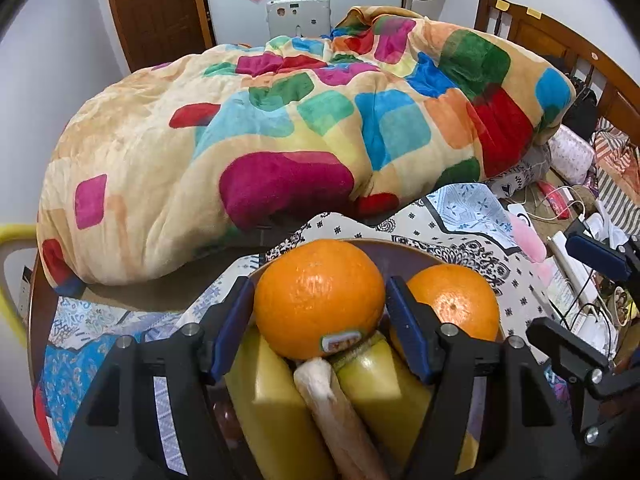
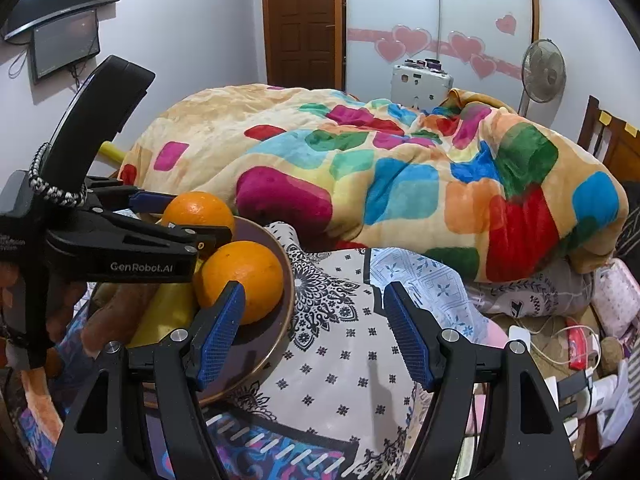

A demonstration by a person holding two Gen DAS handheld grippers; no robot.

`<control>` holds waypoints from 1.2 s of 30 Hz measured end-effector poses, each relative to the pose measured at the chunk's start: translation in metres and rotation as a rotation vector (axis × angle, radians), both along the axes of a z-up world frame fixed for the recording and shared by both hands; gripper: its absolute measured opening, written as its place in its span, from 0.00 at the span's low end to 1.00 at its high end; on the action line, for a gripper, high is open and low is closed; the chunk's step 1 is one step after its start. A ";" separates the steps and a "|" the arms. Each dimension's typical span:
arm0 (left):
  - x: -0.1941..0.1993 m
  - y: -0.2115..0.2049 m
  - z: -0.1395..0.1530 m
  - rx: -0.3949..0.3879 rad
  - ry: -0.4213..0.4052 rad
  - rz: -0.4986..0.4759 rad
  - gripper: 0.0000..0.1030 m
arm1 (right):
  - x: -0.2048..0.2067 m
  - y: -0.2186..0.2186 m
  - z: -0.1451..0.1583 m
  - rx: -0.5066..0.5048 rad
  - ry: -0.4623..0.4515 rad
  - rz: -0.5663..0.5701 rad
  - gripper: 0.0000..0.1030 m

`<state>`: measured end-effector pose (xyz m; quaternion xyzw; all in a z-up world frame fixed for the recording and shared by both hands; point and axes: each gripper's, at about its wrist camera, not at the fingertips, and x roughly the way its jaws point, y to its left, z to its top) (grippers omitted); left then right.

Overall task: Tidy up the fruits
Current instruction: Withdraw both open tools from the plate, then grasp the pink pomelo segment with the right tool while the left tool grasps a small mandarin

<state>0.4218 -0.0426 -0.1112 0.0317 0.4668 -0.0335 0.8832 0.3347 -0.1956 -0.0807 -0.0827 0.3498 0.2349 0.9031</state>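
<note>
A brown bowl (image 2: 280, 312) sits on the patterned bedsheet and holds two oranges and yellow bananas (image 1: 276, 400). My left gripper (image 1: 320, 320) is shut on one orange (image 1: 316, 296), which rests on the bananas in the bowl. The second orange (image 1: 456, 300) lies to its right. In the right wrist view the left gripper (image 2: 188, 220) grips the far orange (image 2: 198, 208), and the near orange (image 2: 240, 276) lies by the bowl's rim. My right gripper (image 2: 314, 332) is open and empty, above the sheet just right of the bowl.
A bulky multicoloured blanket (image 1: 280, 128) fills the bed behind the bowl. Cables, a charger and clutter (image 2: 568, 340) lie at the right. A wooden headboard (image 1: 560, 40) stands at the far right, and a fan (image 2: 544, 72) and a door (image 2: 304, 20) stand behind.
</note>
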 end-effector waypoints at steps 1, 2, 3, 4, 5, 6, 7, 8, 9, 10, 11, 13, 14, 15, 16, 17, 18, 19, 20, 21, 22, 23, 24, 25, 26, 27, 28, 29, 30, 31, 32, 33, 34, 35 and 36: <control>-0.004 0.000 0.004 0.003 -0.006 -0.002 0.68 | -0.002 0.000 0.001 0.000 0.002 -0.001 0.67; -0.011 0.000 0.010 0.013 -0.019 -0.006 0.71 | -0.003 0.000 0.003 0.000 0.002 -0.003 0.67; -0.018 0.001 0.016 0.022 -0.037 -0.010 0.72 | -0.005 0.000 0.005 0.002 0.001 -0.004 0.67; -0.026 0.002 0.023 0.030 -0.059 -0.010 0.76 | -0.008 0.000 0.008 0.005 -0.001 -0.007 0.67; -0.033 0.003 0.027 0.035 -0.074 -0.008 0.79 | -0.011 0.000 0.012 0.011 -0.004 -0.011 0.67; -0.043 0.005 0.035 0.041 -0.094 -0.007 0.79 | -0.013 0.000 0.015 0.016 -0.005 -0.013 0.67; -0.055 0.008 0.043 0.041 -0.115 -0.010 0.79 | -0.017 0.000 0.019 0.021 -0.009 -0.014 0.67; -0.064 0.009 0.049 0.044 -0.132 -0.013 0.79 | -0.021 0.000 0.022 0.022 -0.014 -0.014 0.67; -0.073 0.011 0.055 0.051 -0.149 -0.015 0.80 | -0.027 0.001 0.027 0.020 -0.026 -0.015 0.67; -0.088 0.013 0.063 0.065 -0.178 -0.017 0.81 | -0.034 0.001 0.032 0.016 -0.040 -0.014 0.67; -0.099 0.015 0.068 0.072 -0.197 -0.019 0.83 | -0.040 0.002 0.035 0.013 -0.050 -0.013 0.67; -0.121 0.019 0.077 0.082 -0.234 -0.022 0.86 | -0.053 0.004 0.043 0.009 -0.073 -0.009 0.67; -0.135 0.021 0.083 0.088 -0.255 -0.021 0.87 | -0.059 0.005 0.046 0.010 -0.080 -0.007 0.70; -0.142 0.023 0.085 0.089 -0.266 -0.020 0.87 | -0.066 0.005 0.048 0.012 -0.087 -0.006 0.71; -0.155 0.027 0.088 0.087 -0.279 -0.016 0.89 | -0.073 0.006 0.050 0.013 -0.092 -0.002 0.71; -0.164 0.030 0.090 0.084 -0.285 -0.012 0.90 | -0.079 0.006 0.051 0.012 -0.096 0.002 0.72; -0.176 0.035 0.091 0.076 -0.289 -0.008 0.90 | -0.084 0.007 0.051 0.010 -0.097 0.003 0.72; -0.185 0.038 0.092 0.072 -0.288 -0.006 0.90 | -0.089 0.007 0.050 0.008 -0.096 0.004 0.72; -0.192 0.042 0.091 0.071 -0.286 -0.003 0.90 | -0.092 0.007 0.049 0.007 -0.093 0.006 0.72; -0.200 0.045 0.090 0.072 -0.281 0.001 0.90 | -0.097 0.008 0.047 0.004 -0.087 0.009 0.72; -0.207 0.049 0.088 0.072 -0.275 0.006 0.90 | -0.101 0.008 0.044 0.002 -0.080 0.009 0.72; -0.212 0.052 0.086 0.073 -0.269 0.011 0.90 | -0.104 0.008 0.043 0.001 -0.075 0.010 0.72; -0.218 0.055 0.083 0.072 -0.263 0.016 0.90 | -0.108 0.008 0.040 0.002 -0.064 0.013 0.72; -0.224 0.060 0.079 0.068 -0.256 0.023 0.90 | -0.111 0.008 0.038 0.005 -0.055 0.016 0.72; -0.230 0.065 0.074 0.065 -0.248 0.034 0.90 | -0.115 0.009 0.035 0.009 -0.046 0.020 0.72; -0.236 0.071 0.070 0.061 -0.238 0.043 0.90 | -0.117 0.011 0.033 0.012 -0.040 0.024 0.72; -0.242 0.076 0.064 0.056 -0.226 0.050 0.90 | -0.121 0.013 0.031 0.015 -0.032 0.030 0.72; -0.248 0.080 0.060 0.053 -0.218 0.055 0.90 | -0.124 0.017 0.028 0.017 -0.024 0.038 0.72; -0.253 0.085 0.055 0.052 -0.209 0.065 0.90 | -0.129 0.020 0.026 0.020 -0.019 0.045 0.72; -0.258 0.090 0.050 0.054 -0.203 0.074 0.90 | -0.132 0.024 0.024 0.026 -0.011 0.056 0.72; -0.263 0.095 0.046 0.054 -0.200 0.079 0.90 | -0.135 0.027 0.022 0.031 -0.003 0.068 0.72; -0.268 0.101 0.040 0.052 -0.196 0.087 0.90 | -0.137 0.032 0.019 0.038 0.011 0.083 0.72; -0.272 0.105 0.036 0.050 -0.190 0.093 0.90 | -0.139 0.037 0.016 0.043 0.022 0.094 0.72; -0.275 0.108 0.031 0.045 -0.184 0.100 0.90 | -0.142 0.042 0.014 0.050 0.035 0.107 0.72; -0.279 0.114 0.024 0.036 -0.172 0.109 0.90 | -0.145 0.046 0.011 0.056 0.043 0.118 0.72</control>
